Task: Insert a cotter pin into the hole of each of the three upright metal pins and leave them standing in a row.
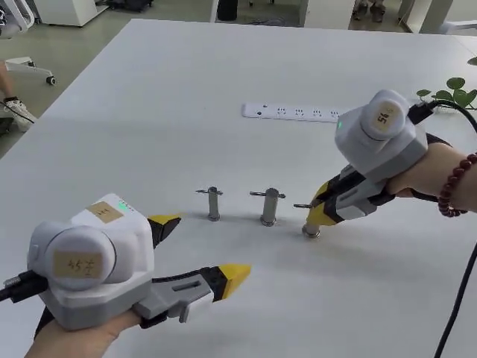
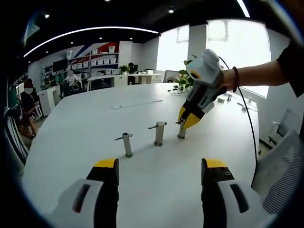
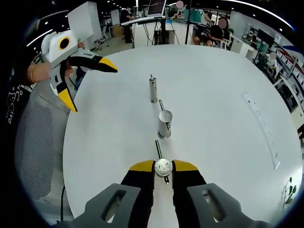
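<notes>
We see three metal pins standing upright in a row on the white table [image 1: 149,112]. Our right gripper [image 1: 317,216] is clenched around the top of the third pin [image 1: 311,232], at the right end of the row, and a cotter pin [image 1: 301,206] juts out sideways beside the jaws. The middle pin [image 1: 269,209] and the first pin [image 1: 214,206] stand free, each with a cotter pin crosswise near its top. Our left gripper [image 1: 203,250] hovers near the row's left end, released, jaws wide apart, grasping nothing. A power strip [image 1: 291,112] lies well beyond the pins
</notes>
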